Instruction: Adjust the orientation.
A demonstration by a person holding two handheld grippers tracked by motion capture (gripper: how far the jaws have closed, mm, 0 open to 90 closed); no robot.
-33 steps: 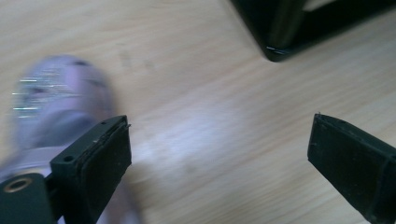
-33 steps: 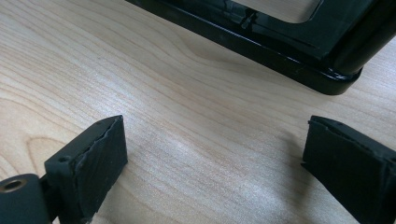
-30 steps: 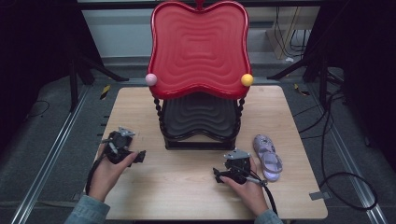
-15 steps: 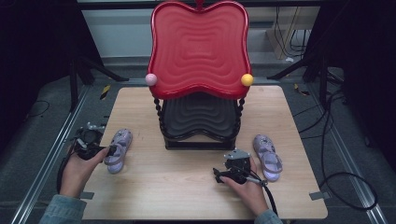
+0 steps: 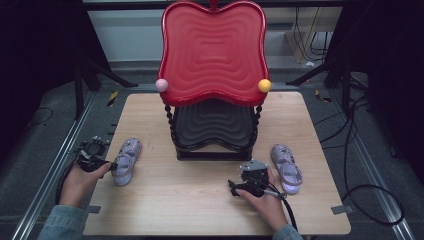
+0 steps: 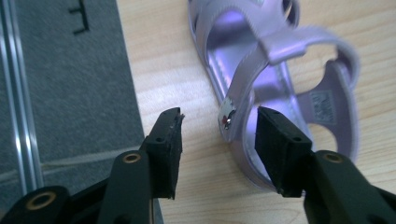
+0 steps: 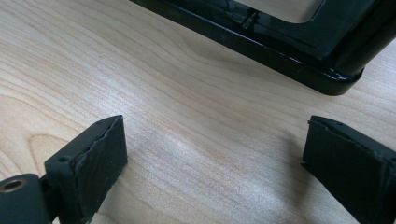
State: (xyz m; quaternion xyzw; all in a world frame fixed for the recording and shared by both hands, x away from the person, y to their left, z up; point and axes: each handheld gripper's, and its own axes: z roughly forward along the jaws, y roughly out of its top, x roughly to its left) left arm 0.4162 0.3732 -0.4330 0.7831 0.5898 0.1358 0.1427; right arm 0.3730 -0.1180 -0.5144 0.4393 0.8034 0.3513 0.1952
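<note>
Just inside the table edge [image 5: 86, 192], left tongs [image 6: 217, 140] closing around sandal [image 6: 280, 88].

Lighting: your table [image 5: 200, 200] is evenly and moderately lit from overhead; the surroundings on the left and right fall to near black. Shadows: soft, short, pooled under the red stand [image 5: 212, 50]. Glare: a pale sheen on the wood in your right gripper view; a small glint on the lilac sandal [image 6: 280, 93] buckle. Focus: your near jaws are soft-edged; the sandal's upper strap is blurred. The high view is slightly grainy.
</note>
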